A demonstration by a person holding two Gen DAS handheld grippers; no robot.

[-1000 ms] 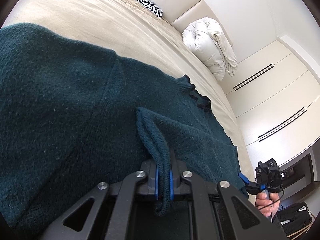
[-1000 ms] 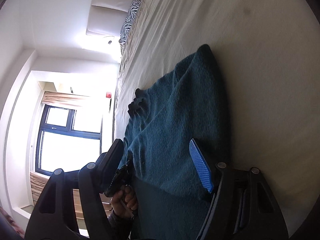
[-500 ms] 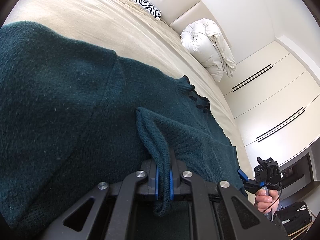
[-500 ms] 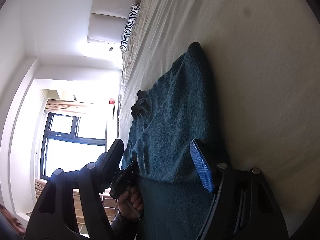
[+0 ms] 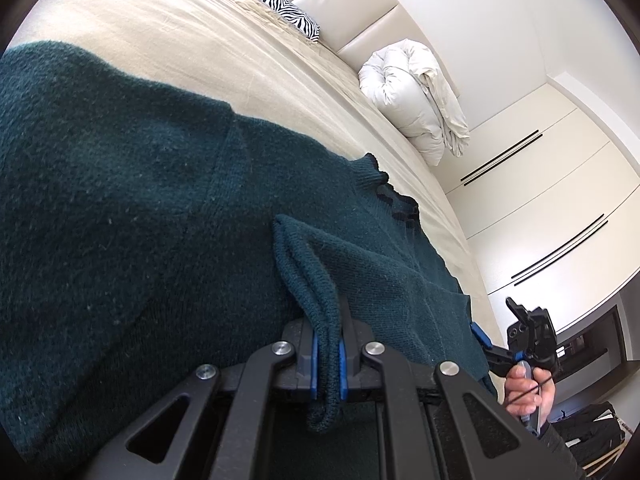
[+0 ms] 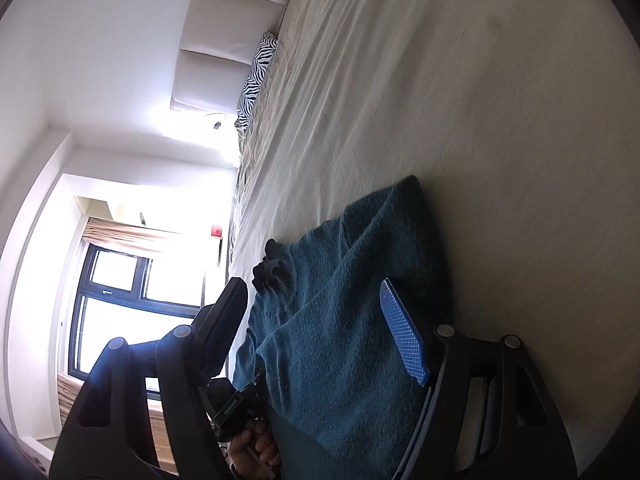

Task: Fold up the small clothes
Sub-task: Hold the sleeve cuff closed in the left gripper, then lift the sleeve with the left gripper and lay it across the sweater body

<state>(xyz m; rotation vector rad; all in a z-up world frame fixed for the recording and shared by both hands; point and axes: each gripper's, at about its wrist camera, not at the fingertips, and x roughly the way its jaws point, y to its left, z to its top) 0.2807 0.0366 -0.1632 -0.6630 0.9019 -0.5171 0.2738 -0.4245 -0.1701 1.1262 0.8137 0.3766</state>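
Note:
A dark teal knitted sweater [image 5: 120,208] lies spread on the beige bed [image 5: 160,40]. My left gripper [image 5: 326,364] is shut on a raised fold of its edge, which sticks up between the blue pads. The sweater also shows in the right wrist view [image 6: 344,320]. My right gripper [image 6: 316,320] is open, its fingers wide apart on either side of the sweater's edge, one blue pad [image 6: 402,340] resting against the cloth. The right gripper also shows in the left wrist view [image 5: 500,344], held by a hand at the sweater's far corner.
A zebra-print pillow [image 5: 276,2] and a rolled white duvet [image 5: 412,96] lie by the padded headboard [image 5: 360,12]. White wardrobe doors [image 5: 540,200] stand past the bed. A window [image 6: 116,312] is on the other side.
The right gripper has drawn back a little along the sweater's edge and stays open. The left gripper keeps its hold on the fold, almost unmoved.

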